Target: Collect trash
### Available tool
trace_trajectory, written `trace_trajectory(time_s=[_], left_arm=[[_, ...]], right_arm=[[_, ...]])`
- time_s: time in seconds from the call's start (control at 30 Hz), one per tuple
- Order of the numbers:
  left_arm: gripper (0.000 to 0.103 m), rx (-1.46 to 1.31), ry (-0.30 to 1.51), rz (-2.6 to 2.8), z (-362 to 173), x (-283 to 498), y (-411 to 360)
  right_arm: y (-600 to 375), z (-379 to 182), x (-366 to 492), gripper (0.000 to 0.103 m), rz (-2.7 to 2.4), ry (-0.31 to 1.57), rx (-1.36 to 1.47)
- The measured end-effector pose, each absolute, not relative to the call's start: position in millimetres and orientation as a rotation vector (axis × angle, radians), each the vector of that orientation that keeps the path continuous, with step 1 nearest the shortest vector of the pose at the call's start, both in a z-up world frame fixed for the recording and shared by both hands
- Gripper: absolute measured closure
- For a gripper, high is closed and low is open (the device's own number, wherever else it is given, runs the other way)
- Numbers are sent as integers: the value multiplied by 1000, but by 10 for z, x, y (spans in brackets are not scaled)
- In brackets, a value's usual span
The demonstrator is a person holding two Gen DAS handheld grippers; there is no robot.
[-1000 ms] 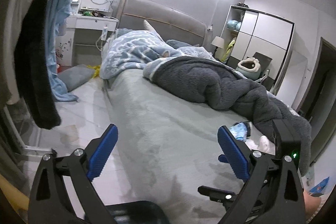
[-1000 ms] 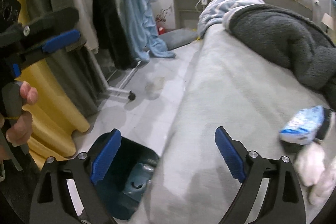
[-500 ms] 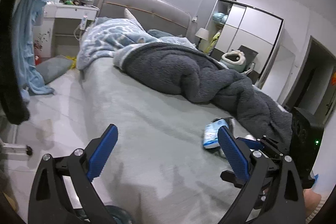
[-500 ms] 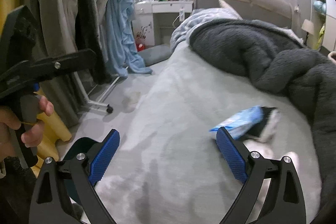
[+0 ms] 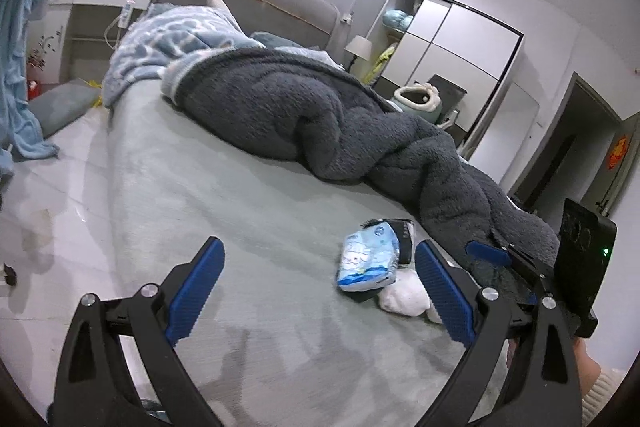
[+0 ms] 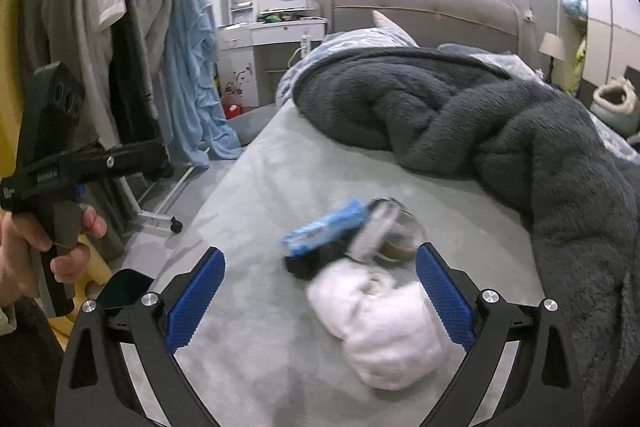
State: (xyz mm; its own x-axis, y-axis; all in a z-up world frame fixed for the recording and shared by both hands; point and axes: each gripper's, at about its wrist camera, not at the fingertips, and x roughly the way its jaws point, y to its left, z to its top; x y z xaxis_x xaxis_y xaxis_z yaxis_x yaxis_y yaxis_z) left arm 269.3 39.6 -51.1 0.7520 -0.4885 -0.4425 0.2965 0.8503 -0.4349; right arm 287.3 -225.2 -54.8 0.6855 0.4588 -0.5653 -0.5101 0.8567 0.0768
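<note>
Grey-green bedding covers the bed, and on it, near the foot and just beside the dark grey fleece blanket, we find the trash cluster. We see a blue-and-white wipes packet lying flat; in the left wrist view its long axis runs roughly away from the camera, toward the blanket. It rests partly on a black item, largely hidden beneath it. A white crumpled tissue wad touches the packet's near end.

In the right wrist view the packet is motion-blurred, its long axis running from lower left to upper right. A transparent, rounded piece lies against it; we cannot identify it. The tissue wad sits nearest the camera.

We hold the right gripper with its jaws spread wide and nothing between the pads; the tissue wad lies between the blue fingers in view, below them, and the packet is just ahead. We hold the left gripper likewise spread and empty, with the cluster just inside its right finger. The right gripper's body partly blocks the blanket. A dark bin edge shows behind the left finger, mostly cut off.
</note>
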Motion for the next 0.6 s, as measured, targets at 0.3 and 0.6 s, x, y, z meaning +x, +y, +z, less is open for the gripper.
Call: trace_trajectory(time_s=[0.3, 0.6], left_arm=[[6, -389, 637, -482, -697, 2902, 167], [6, -432, 679, -542, -843, 3054, -30]], right_arm=[[-2499, -714, 2972, 6, 545, 651, -74], [-2647, -951, 3029, 6, 528, 735, -90]])
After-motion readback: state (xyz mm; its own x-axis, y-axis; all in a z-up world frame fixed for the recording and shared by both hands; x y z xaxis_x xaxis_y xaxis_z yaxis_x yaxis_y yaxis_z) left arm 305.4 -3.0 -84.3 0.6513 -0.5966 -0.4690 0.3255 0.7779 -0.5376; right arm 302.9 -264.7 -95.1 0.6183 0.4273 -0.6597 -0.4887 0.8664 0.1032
